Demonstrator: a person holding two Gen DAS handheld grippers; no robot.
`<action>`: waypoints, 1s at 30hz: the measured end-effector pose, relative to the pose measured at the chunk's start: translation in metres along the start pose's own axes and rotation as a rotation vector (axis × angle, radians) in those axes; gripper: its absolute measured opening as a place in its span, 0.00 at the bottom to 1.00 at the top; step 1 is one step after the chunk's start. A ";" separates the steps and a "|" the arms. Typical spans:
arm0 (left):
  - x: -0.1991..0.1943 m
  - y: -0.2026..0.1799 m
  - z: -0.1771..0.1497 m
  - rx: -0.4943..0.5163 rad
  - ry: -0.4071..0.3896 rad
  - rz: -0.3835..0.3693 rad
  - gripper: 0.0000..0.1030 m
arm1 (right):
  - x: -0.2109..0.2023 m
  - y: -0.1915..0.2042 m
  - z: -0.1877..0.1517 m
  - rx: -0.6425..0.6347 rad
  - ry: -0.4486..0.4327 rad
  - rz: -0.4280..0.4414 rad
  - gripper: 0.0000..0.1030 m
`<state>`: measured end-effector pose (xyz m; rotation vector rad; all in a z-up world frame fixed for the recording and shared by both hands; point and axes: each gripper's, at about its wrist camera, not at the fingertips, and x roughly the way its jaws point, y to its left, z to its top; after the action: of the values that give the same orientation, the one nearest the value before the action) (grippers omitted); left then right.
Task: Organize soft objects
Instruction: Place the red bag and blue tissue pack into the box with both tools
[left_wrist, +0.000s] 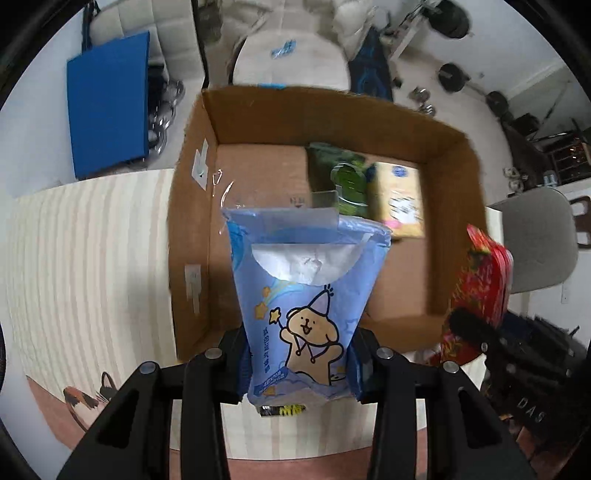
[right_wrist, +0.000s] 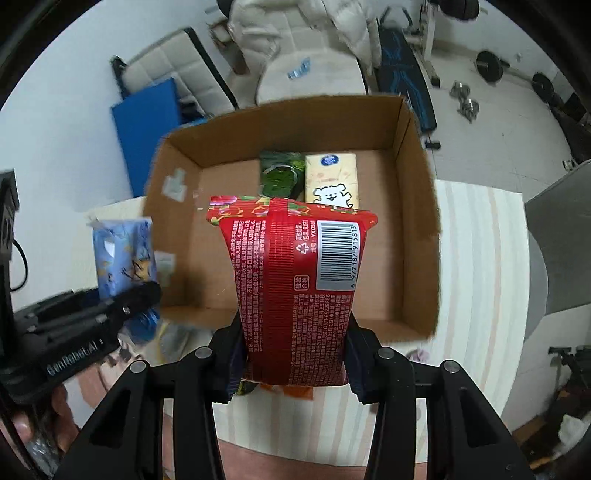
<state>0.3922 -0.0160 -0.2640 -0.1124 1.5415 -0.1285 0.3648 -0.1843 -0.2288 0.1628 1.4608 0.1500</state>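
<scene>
My left gripper is shut on a blue tissue pack with a cartoon bear, held above the near edge of an open cardboard box. My right gripper is shut on a red tissue pack with a barcode, held over the box. Inside the box lie a green pack and a yellow pack, side by side at the far wall; both also show in the right wrist view, green and yellow. The red pack shows at the right of the left wrist view, the blue pack at the left of the right wrist view.
The box stands on a pale striped table. A blue mat leans at the far left. A beige chair stands behind the box, a grey chair to the right. Weights lie on the floor.
</scene>
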 end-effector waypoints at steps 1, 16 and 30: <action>0.008 0.002 0.011 0.001 0.017 0.004 0.36 | 0.011 -0.006 0.005 0.009 0.017 -0.007 0.46; 0.077 0.010 0.104 0.018 0.163 0.039 0.39 | 0.122 -0.040 0.024 0.059 0.229 -0.092 0.46; 0.059 0.024 0.100 -0.056 0.076 0.044 0.92 | 0.110 -0.038 0.025 0.043 0.195 -0.121 0.87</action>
<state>0.4939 -0.0022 -0.3229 -0.1192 1.6229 -0.0551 0.4015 -0.1997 -0.3404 0.0957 1.6646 0.0365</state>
